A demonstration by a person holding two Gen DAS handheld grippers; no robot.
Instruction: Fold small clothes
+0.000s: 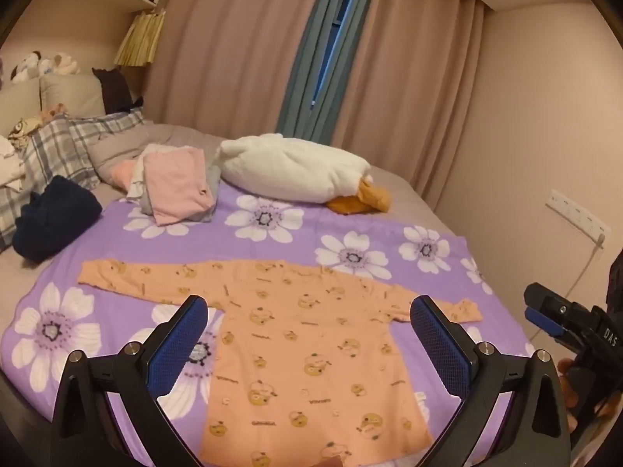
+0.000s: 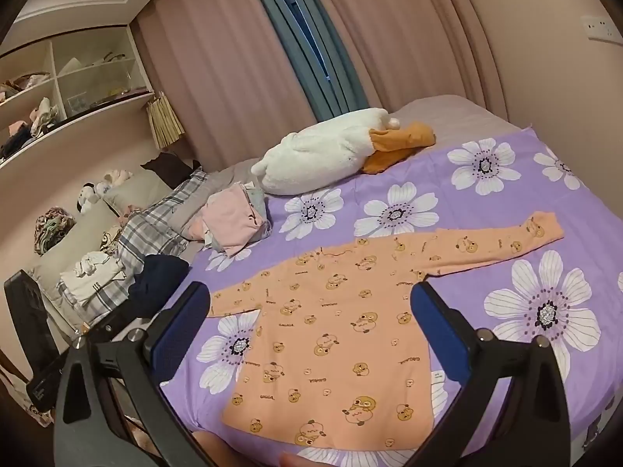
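Note:
A small orange long-sleeved shirt (image 1: 311, 346) with a cartoon print lies flat and spread out on the purple flowered blanket (image 1: 272, 233), sleeves out to both sides. It also shows in the right wrist view (image 2: 338, 334). My left gripper (image 1: 309, 323) is open and empty, hovering above the shirt's body. My right gripper (image 2: 311, 319) is open and empty, also above the shirt. The right gripper shows at the right edge of the left wrist view (image 1: 560, 319), where I cannot tell how its jaws stand.
A stack of folded pink and grey clothes (image 1: 175, 186) lies at the blanket's far side. A white goose plush (image 1: 300, 171) lies behind it. A dark blue garment (image 1: 54, 218) and plaid pillows (image 1: 70, 144) lie at the left. Shelves (image 2: 78, 85) stand beyond the bed.

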